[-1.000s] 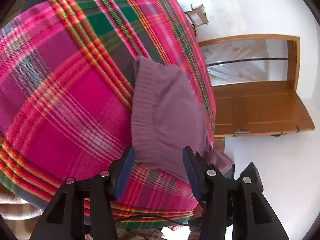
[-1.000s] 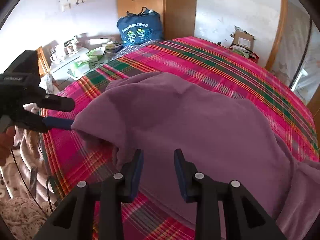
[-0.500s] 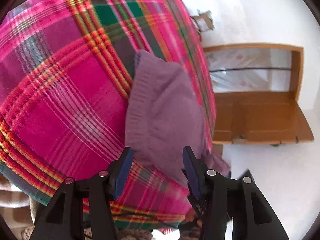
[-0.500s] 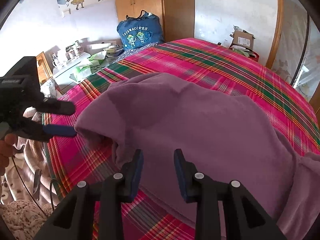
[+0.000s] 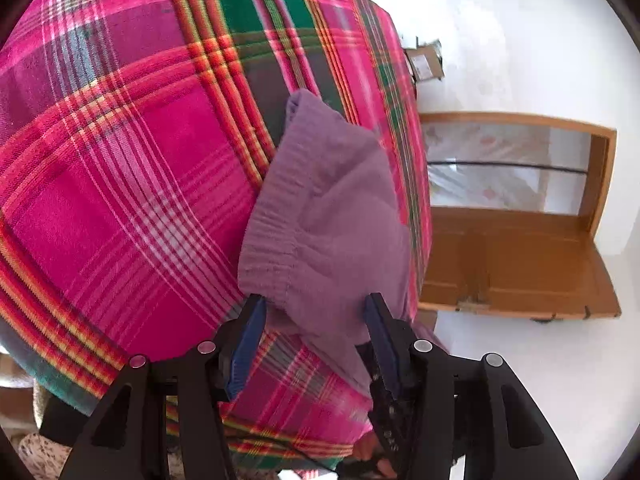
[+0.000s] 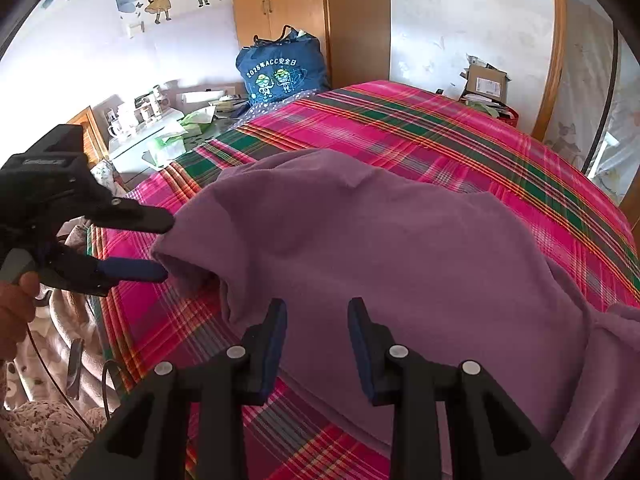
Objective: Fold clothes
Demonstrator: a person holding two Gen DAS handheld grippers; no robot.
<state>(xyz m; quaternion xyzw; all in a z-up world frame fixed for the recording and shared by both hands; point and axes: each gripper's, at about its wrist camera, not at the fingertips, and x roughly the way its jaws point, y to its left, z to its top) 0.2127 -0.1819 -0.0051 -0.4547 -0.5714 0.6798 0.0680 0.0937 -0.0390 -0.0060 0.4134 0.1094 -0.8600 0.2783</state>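
Note:
A purple knit garment [image 6: 380, 240] lies loosely bunched on the pink plaid bedspread [image 6: 420, 128], one part trailing off the right side. In the left wrist view its ribbed hem [image 5: 272, 248] points at my left gripper [image 5: 314, 312], which is open with the hem's corner between its fingertips. The right wrist view shows the same left gripper [image 6: 162, 246] with its jaws above and below the garment's left corner, not closed. My right gripper [image 6: 317, 316] is open just over the garment's near edge, holding nothing.
A person's hand [image 6: 16, 300] holds the left gripper. A blue bag [image 6: 280, 68] and wooden wardrobe [image 6: 280, 8] stand beyond the bed, a cluttered side table [image 6: 152, 120] at left, a cardboard box [image 6: 486, 80] at right. A wooden door [image 5: 512, 264] lies beside the bed.
My left gripper has moved in toward the garment and now straddles its hem corner, still open. The right gripper has barely shifted and stays open.

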